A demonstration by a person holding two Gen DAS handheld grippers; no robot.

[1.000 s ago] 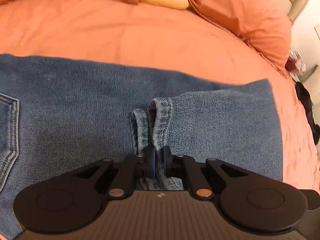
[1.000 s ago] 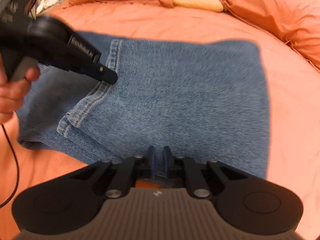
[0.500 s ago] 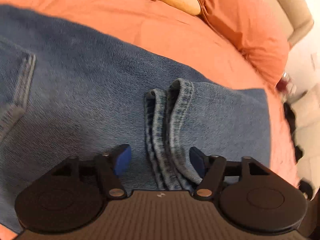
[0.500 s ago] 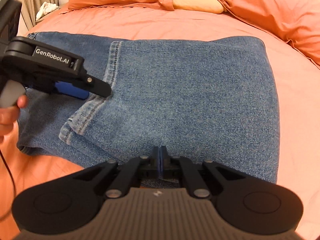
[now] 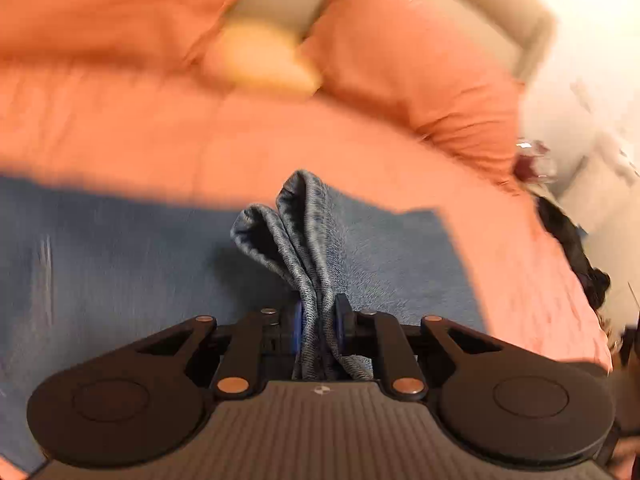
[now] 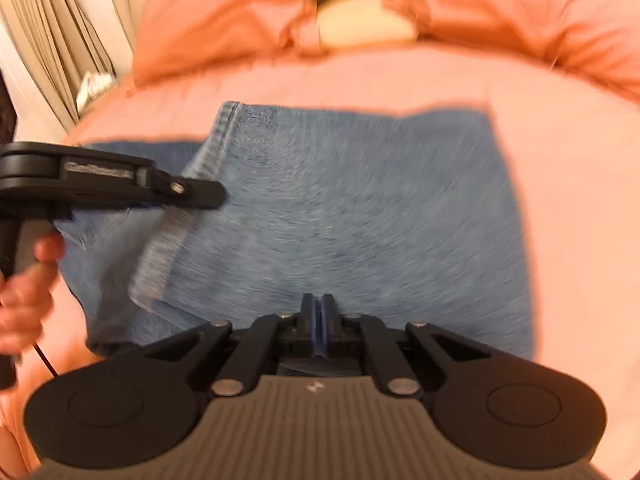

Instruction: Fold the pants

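Denim pants (image 5: 380, 256) edge bunched in left claw (image 5: 318, 326); right claw (image 6: 319, 320) closed.

Warm, soft indoor light fills both views, with no hard shadows. In the left wrist view the white wall at upper right is blown out, and a small glare streak sits on the shiny orange pillow (image 5: 408, 60). Motion blur smears the pale yellow cushion (image 5: 260, 68) and the flat blue denim pants (image 5: 120, 264), while the pinched denim fold casts a dim shadow to its left. In the right wrist view the denim (image 6: 360, 208) shows swirling radial blur; the orange bedsheet (image 6: 580, 200) looks washed pink. Fisheye curvature bends the edges, and dark vignette fills the corners.
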